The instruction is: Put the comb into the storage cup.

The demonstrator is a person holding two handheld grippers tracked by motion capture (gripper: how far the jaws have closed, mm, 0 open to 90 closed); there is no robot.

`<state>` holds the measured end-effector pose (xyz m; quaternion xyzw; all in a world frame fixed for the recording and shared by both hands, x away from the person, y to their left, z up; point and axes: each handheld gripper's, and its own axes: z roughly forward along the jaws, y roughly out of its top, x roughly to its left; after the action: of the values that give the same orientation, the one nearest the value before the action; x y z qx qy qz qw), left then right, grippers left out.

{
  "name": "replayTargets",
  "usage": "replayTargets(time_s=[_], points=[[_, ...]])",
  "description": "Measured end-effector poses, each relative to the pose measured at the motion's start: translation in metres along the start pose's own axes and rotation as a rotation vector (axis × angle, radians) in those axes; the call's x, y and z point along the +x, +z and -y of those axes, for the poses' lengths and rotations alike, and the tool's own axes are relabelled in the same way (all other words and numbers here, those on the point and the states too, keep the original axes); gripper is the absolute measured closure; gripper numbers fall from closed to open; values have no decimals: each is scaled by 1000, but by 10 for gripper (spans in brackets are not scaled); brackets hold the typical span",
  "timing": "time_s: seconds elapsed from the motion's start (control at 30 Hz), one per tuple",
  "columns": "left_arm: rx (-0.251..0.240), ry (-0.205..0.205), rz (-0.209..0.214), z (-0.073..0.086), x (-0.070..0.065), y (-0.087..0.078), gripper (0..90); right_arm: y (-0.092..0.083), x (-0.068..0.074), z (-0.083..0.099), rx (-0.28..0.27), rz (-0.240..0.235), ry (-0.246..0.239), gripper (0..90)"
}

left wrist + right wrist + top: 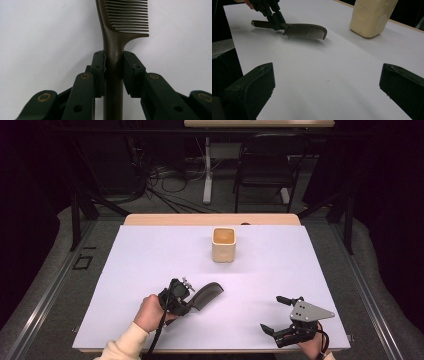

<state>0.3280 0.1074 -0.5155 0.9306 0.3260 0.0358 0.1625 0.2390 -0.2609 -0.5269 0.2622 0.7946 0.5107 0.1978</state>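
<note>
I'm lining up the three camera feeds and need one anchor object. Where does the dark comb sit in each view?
High view: the comb lies left of centre near the front edge, its handle in the left gripper.
Left gripper view: upright in mid-frame, handle clamped between the jaws, teeth at top.
Right gripper view: upper left, level above the sheet.
Shared landmark: the cream cup, at upper right in the right gripper view.

From above the person's side, the high view looks forward and down over the whole white surface. The left gripper view sits close behind its tongs, facing the comb. The right gripper view, low, shares that comb and the cream cup.
</note>
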Motion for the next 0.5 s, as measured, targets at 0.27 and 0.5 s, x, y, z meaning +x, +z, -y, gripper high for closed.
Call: replayTargets(time_s=[0.27,0.5], points=[[-42,-4,4,3,3,-11,725,0,0,0,0,-1,-2,0],[-68,-11,6,7,11,-18,725,0,0,0,-1,-1,-4,0]])
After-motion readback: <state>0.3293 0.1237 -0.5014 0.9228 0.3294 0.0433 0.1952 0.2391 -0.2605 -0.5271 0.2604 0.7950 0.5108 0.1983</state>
